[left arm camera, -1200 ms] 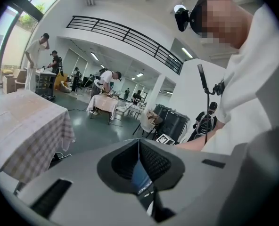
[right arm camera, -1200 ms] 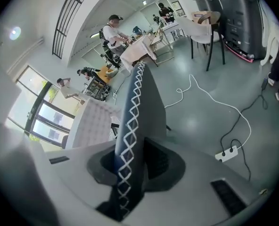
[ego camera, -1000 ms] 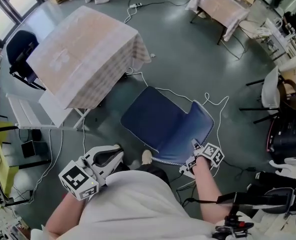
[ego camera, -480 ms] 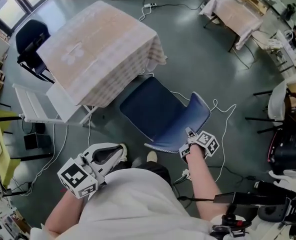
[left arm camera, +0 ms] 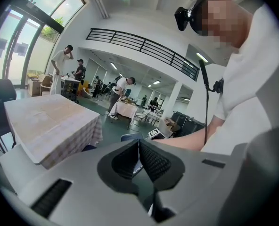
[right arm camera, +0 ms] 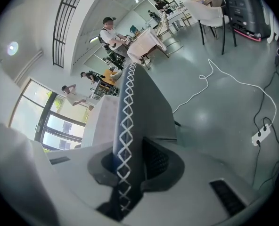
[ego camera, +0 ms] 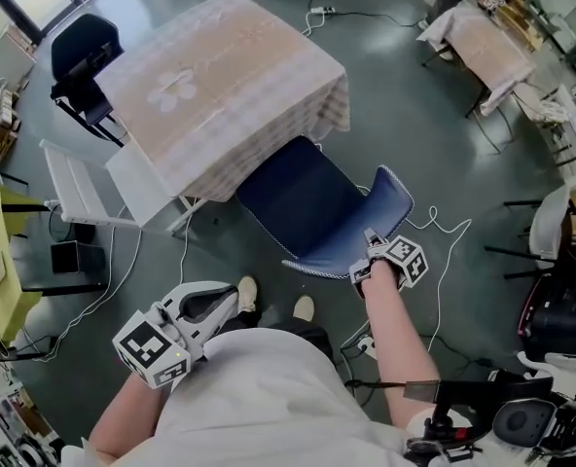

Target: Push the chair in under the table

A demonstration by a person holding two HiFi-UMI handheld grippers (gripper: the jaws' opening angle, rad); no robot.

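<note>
A grey-green polished floor [ego camera: 405,115] runs through a big, bright hall. The table [ego camera: 220,76] stands in the open under a pale checked cloth. The navy chair [ego camera: 307,212] faces the table's near side. Its seat front just reaches the hanging cloth and its backrest [ego camera: 390,207] is turned away from the table.

The right gripper [ego camera: 369,258] is clamped on the top edge of that backrest, over the white zigzag stitching. The left gripper [ego camera: 232,298] hangs further back from the table, with its jaws pressed together on nothing.

A black chair [ego camera: 79,52] sits at the table's far side and a white slatted frame [ego camera: 74,188] stands beside the table. A white cable [ego camera: 444,251] loops over the floor behind the chair. Another clothed table [ego camera: 483,42] stands well apart.
</note>
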